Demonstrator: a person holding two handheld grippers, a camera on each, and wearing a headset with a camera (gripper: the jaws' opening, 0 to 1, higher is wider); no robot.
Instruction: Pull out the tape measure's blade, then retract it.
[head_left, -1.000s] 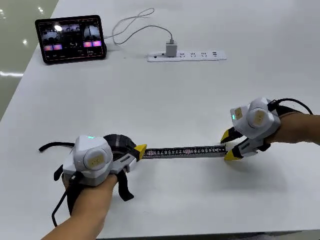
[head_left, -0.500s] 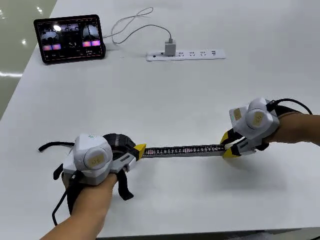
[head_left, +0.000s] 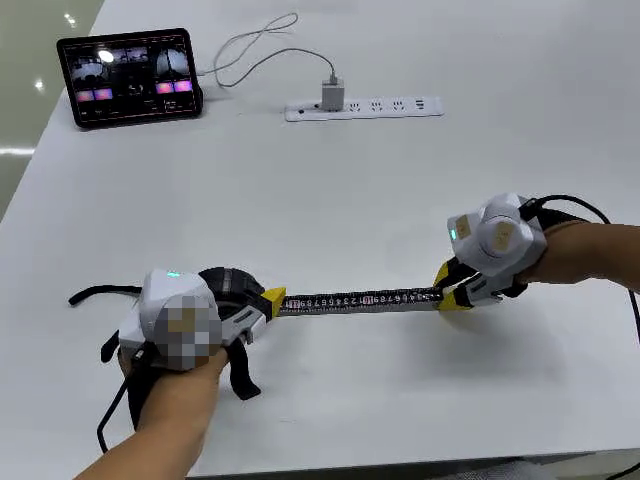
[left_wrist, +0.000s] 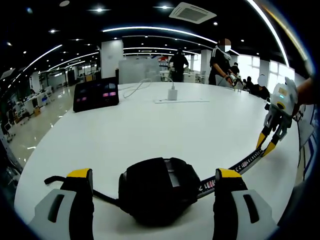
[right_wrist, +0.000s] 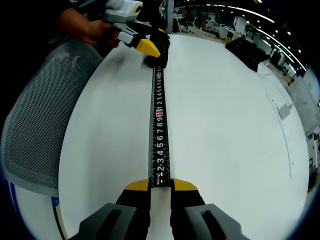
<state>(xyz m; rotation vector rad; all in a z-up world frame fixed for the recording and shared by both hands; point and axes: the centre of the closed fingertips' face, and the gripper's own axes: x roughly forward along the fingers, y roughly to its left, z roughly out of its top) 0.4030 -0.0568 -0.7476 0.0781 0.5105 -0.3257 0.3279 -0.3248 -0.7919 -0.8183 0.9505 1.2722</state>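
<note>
Right tongs (head_left: 447, 290), spread around blade (head_left: 360, 299) tip second ago, now clenched on it. Left tongs (left_wrist: 154, 174) released, straddling tape measure case (left_wrist: 159, 187), gaps both sides. Case and flat blade lie along worktop (head_left: 400, 200) near edge. Bare white surface beyond, up to tablet (head_left: 128, 77) and power strip (head_left: 365, 105) by far edge. Mesh chair (right_wrist: 35, 125) off near edge. Open office, ceiling lights.

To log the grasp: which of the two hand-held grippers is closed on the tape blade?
The right hand-held gripper: its jaws pinch the tip of the blade. The left hand-held gripper stands open, jaws either side of the black case.
</note>
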